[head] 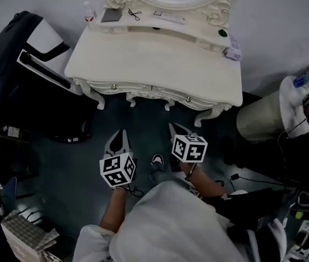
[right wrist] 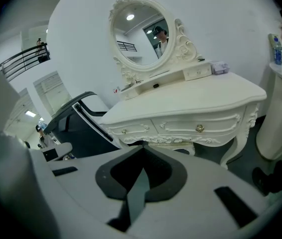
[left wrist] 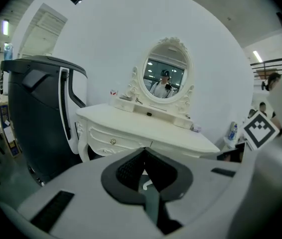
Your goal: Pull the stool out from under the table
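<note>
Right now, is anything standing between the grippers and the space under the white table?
Nothing visible: bare floor lies between the left gripper, the right gripper and the table. The stool I cannot make out.

White wall (head: 285,15), dark floor (head: 61,162), bulky black machine (head: 12,75).

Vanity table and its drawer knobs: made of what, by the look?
Table: likely painted wood or MDF, matte cream, carved scrollwork on the apron; moulded resin possible. Knobs: metal-looking, brass tone, dull glint; could be plated plastic.
</note>
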Demonstrator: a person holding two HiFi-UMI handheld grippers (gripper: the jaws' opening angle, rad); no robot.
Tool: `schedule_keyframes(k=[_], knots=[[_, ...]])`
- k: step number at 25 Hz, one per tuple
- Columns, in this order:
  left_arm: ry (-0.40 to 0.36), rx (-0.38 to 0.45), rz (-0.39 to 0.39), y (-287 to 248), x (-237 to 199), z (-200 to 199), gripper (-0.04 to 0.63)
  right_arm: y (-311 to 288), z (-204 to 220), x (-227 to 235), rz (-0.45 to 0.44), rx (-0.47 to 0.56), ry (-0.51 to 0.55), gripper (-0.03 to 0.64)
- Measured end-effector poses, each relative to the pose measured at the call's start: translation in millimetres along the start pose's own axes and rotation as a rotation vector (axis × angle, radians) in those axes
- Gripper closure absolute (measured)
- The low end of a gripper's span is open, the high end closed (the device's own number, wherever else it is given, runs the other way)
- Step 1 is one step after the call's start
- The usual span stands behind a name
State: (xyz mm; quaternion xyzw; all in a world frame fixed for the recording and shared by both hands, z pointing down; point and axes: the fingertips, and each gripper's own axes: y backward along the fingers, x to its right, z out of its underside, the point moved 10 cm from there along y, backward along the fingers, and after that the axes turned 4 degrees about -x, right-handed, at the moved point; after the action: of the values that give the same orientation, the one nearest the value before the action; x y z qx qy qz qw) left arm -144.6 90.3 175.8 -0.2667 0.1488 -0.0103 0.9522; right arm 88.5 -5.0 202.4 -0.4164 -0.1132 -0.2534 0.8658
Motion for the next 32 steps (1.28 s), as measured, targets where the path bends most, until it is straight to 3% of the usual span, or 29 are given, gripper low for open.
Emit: schedule_keyframes(k=[10,15,21,26,32], knots=[[-0.023,-0.115,0.01,-49,-4,8,0.588,-32,-1,27,0.035,-0.062,-0.006,0.618],[-0.043,-0.187,0.065,-88,-18,29,0.588,-57,18,39,0.096,-0.054,0.09,0.618],[-0.096,-0.258,0.136,-143,-38,60,0.588,-96,45,71,0.167,-0.04,-0.014,0.618],[-0.092,-0.26,0.156,-179,-52,96,0.588,-132,69,103,0.211,-0.008,-0.053,0.618],[-0.068,-0.298,0.157,-233,-72,167,0.588,-189,112,136,0.218,-0.004,-0.095,0.618]])
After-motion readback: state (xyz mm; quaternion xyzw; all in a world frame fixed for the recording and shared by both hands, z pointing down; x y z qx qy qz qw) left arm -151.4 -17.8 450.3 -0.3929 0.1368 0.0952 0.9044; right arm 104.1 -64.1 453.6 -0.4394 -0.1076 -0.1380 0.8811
